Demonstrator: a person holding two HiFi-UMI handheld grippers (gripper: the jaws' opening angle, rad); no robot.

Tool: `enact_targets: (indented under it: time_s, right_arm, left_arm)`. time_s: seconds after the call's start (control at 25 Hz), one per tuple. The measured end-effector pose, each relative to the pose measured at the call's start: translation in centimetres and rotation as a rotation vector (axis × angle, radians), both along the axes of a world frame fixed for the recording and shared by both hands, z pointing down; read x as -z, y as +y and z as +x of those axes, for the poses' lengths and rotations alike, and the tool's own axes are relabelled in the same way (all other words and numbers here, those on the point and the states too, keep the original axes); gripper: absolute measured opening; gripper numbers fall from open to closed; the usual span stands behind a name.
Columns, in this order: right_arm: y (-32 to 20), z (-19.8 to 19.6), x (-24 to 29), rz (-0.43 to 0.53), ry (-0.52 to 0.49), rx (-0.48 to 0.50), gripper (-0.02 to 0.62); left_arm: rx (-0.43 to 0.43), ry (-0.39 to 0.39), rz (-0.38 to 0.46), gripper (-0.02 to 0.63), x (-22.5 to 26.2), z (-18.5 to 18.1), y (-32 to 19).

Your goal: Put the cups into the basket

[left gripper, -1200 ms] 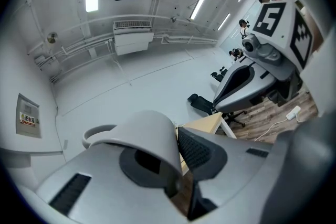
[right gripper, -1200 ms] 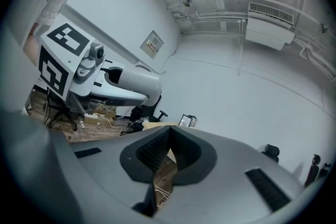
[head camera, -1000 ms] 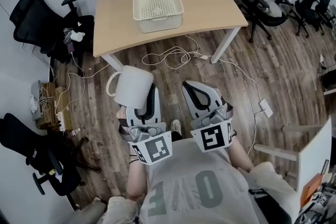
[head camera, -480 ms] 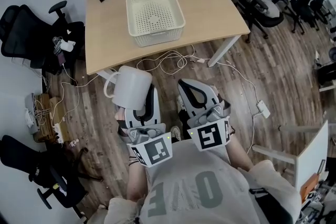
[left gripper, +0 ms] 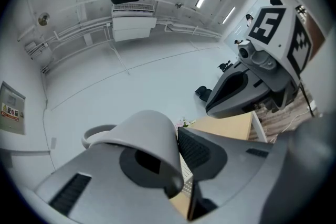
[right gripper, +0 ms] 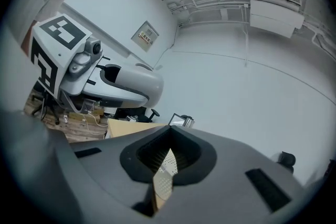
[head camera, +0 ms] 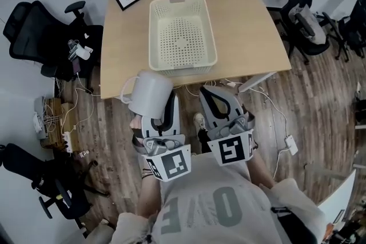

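Cup (head camera: 150,93) brought up to the table (head camera: 251,26)
Clamped in the left gripper (head camera: 164,104), it has been carried from over the floor to just before the basket (head camera: 183,70); the right gripper (head camera: 214,95) jaws are closed together, empty.

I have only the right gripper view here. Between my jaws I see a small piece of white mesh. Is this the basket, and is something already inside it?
Observer: Yes, that is the basket; the head view shows it whole and empty on the table.
Operator: The white thing in the other gripper, is it a cup?
Observer: Yes. The left gripper view shows the left gripper shut on the wall of the cup, its handle to the person's left.
Operator: Is the cup over the basket?
Observer: Not yet; in the head view it overlaps the table's near edge, short of the basket.
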State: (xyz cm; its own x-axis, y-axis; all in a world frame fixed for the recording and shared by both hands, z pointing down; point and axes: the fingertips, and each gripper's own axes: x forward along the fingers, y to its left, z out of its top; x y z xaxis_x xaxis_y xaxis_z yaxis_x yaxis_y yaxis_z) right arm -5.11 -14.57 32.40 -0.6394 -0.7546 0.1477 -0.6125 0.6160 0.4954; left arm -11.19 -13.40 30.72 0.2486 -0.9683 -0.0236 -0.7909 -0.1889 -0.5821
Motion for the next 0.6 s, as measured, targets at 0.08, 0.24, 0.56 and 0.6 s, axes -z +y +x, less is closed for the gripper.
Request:
enact_targets:
  time_s: [0.08,0.24,0.56,0.6]
  right_arm:
    - [-2.7,0.3,0.4,0.000,-0.010,0.011,-0.002]
    - [-7.4,0.6,0.8,0.007,-0.026,0.010,-0.002]
    - [-13.5,1.7,1.2,0.043,-0.044,-0.004,-0.002]
    - [-14.2,1.8,1.3,0.047,-0.040,-0.005,-0.002]
  left_arm:
    - [0.014,-0.009,0.001,0.081,0.5,0.2,-2.7]
    - [0.029,-0.018,0.009,0.081,1.0,0.2,-7.1]
    - [0.013,0.013,0.013,0.081,0.9,1.2,-13.4]
    - [0.007,0.023,0.014,0.083,1.1,1.2,-14.2]
